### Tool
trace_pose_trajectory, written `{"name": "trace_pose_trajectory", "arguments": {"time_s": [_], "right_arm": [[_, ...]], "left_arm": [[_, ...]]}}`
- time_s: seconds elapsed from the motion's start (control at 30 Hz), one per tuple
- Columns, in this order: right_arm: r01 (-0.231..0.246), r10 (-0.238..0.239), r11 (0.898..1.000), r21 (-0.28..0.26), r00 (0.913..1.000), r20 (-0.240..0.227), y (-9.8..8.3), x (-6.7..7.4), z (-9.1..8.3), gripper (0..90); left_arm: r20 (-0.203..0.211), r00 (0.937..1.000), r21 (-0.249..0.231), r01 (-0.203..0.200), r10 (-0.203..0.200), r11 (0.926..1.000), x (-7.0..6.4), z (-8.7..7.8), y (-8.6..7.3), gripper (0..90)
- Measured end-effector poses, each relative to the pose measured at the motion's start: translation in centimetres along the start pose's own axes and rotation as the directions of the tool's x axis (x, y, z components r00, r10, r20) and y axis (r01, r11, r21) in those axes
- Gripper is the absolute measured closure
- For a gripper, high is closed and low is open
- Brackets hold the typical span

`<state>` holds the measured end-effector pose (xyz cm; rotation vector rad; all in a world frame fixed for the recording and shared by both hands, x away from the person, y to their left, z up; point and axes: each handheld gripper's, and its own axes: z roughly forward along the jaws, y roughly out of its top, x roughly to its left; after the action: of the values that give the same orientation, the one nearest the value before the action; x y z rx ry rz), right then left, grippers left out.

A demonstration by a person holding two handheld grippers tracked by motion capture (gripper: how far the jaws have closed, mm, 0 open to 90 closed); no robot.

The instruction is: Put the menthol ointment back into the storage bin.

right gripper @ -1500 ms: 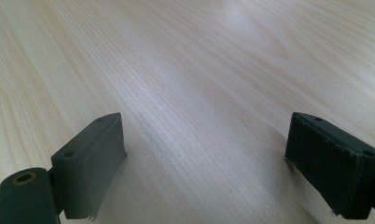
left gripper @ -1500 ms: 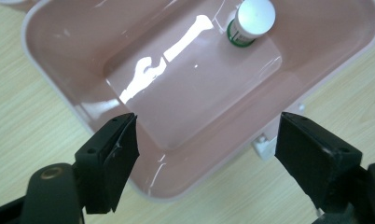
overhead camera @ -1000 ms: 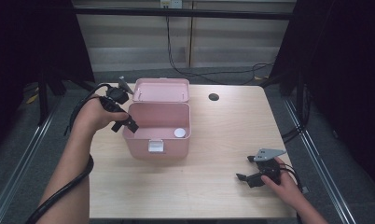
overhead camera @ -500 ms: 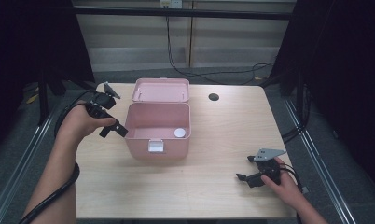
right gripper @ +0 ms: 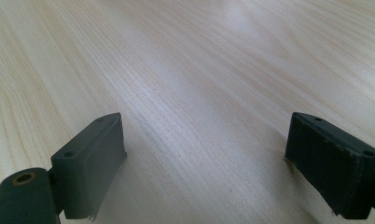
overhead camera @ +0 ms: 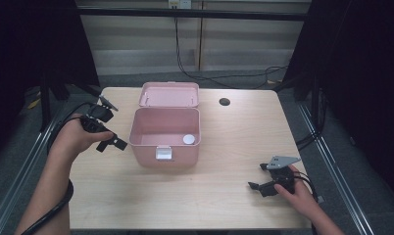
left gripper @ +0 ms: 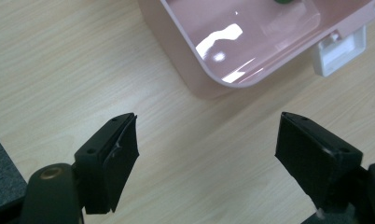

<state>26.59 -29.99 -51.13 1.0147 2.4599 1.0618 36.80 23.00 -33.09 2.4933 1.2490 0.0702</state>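
A pink box (overhead camera: pixel 165 139) stands open mid-table, its lid (overhead camera: pixel 169 94) tipped back and a white latch (overhead camera: pixel 163 153) on its front. A small round white thing (overhead camera: pixel 188 139) lies on the box floor. My left gripper (overhead camera: pixel 111 143) hovers just left of the box, open, with nothing between its jaws. In the left gripper view (left gripper: pixel 206 140) the jaws frame bare wood below the box's corner (left gripper: pixel 232 70) and latch (left gripper: pixel 339 49). My right gripper (overhead camera: pixel 256 182) rests near the table's front right, open and empty; its own view (right gripper: pixel 204 154) shows bare wood between the jaws.
A dark round hole (overhead camera: pixel 224 102) sits in the tabletop (overhead camera: pixel 224 147) at the back right. Cables trail off the table's left edge and behind the far edge. Dark floor and a rail run along the left side.
My left gripper has drawn away from the box's left rim toward the left and a little lower. The right gripper has stayed put.
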Motion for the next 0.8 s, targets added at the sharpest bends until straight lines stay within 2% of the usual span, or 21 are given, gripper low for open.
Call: {"name": "trace_pose_trajectory", "arguments": {"time_s": [0.03, 0.07, 0.1, 0.23, 0.5, 0.53, 0.57, 0.63, 0.8], "right_arm": [[0.002, -0.002, 1.0, 0.0, 1.0, 0.0, 0.0, 0.0, 0.0, 11.0], [0.001, -0.001, 1.0, 0.0, 1.0, 0.0, 0.0, 0.0, 0.0, 11.0], [0.001, -0.001, 1.0, 0.0, 1.0, 0.0, 0.0, 0.0, 0.0, 11.0], [0.0, 0.0, 1.0, 0.0, 1.0, -0.001, 0.0, 0.0, 0.0, 11.0], [-0.003, 0.003, 1.0, 0.002, 1.0, -0.002, 0.0, 0.0, 0.0, 11.0], [-0.004, 0.004, 1.0, 0.002, 1.0, -0.002, 0.0, 0.0, 0.0, 11.0], [-0.003, 0.003, 1.0, 0.002, 1.0, -0.002, 0.0, 0.0, 0.0, 11.0], [-0.003, 0.003, 1.0, 0.003, 1.0, -0.003, 0.0, 0.0, 0.0, 11.0], [-0.001, 0.001, 1.0, 0.003, 1.0, -0.003, 0.0, 0.0, 0.0, 11.0]], "left_arm": [[0.006, 1.0, 0.002, 0.003, -0.003, 1.0, 0.0, 0.1, -0.2, 20.7], [-0.005, 1.0, 0.001, -0.006, 0.006, 1.0, 0.1, 0.1, -0.3, 20.8], [0.008, 1.0, 0.0, 0.002, -0.002, 1.0, 0.1, 0.3, -0.5, 20.8], [0.018, 0.9998, -0.001, -0.003, 0.003, 1.0, 0.1, 1.1, -1.2, 20.8], [0.015, 0.9998, -0.005, -0.012, 0.012, 0.9999, -0.1, 2.5, -2.2, 20.8], [0.017, 0.9995, 0.005, -0.027, 0.027, 0.9996, -0.1, 2.7, -2.3, 20.7], [0.018, 0.9996, 0.003, -0.022, 0.022, 0.9997, -0.1, 2.9, -2.4, 20.7], [0.012, 0.9992, 0.013, -0.038, 0.038, 0.9992, -0.1, 3.3, -2.7, 20.8], [0.017, 0.9992, 0.013, -0.037, 0.037, 0.9992, -0.2, 4.4, -3.2, 20.7]]}}
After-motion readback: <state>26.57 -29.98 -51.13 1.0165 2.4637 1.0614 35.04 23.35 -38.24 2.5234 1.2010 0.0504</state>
